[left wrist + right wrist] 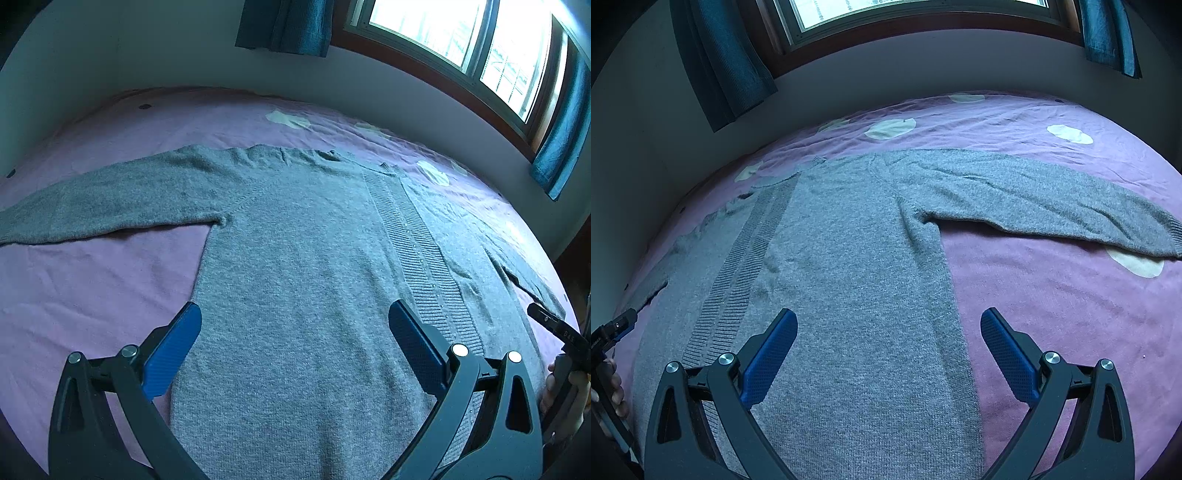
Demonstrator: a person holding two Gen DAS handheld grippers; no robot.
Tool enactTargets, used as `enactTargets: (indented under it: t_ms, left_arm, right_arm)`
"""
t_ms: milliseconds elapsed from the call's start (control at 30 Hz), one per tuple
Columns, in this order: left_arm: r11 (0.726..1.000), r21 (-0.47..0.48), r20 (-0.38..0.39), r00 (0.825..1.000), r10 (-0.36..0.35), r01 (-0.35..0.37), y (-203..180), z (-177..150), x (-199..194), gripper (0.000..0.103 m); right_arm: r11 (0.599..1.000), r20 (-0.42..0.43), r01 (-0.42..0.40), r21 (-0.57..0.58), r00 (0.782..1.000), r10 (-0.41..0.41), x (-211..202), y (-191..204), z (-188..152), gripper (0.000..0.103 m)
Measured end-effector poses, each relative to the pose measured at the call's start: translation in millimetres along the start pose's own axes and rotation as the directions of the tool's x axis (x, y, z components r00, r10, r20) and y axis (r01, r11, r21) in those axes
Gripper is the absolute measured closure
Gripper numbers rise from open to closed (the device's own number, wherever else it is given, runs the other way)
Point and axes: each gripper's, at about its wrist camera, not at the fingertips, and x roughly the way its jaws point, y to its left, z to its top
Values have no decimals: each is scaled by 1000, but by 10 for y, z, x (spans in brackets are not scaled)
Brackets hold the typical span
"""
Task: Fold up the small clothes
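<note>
Grey sweater (295,258) is lying flat on the bed (92,295), filling mid-frame. Left gripper (294,332) and right gripper (888,332) are hovering at bottom centre, jaws gaping wide, holding nothing

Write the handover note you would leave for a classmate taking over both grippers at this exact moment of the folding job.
Left gripper: open, holding nothing, over the sweater's lower left half.
Right gripper: open, holding nothing, over the sweater's right side edge.
Grey sweater: spread flat, front up, on the pink bedsheet, neckline toward the window. Left sleeve and right sleeve both lie stretched out sideways.
Done: garment laid out; no fold visible.
Left: all the folding. I would probably bring each sleeve in across the body first, then fold the body.
</note>
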Motion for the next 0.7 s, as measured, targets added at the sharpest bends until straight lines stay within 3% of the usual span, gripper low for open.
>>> enactTargets:
  t_ms: [700]
  left_arm:
    - [999,-30,-19,999,-32,31,31,21,11,2]
  right_arm:
    - [1000,-1,-14,21,1000,14,-66,-47,76,4]
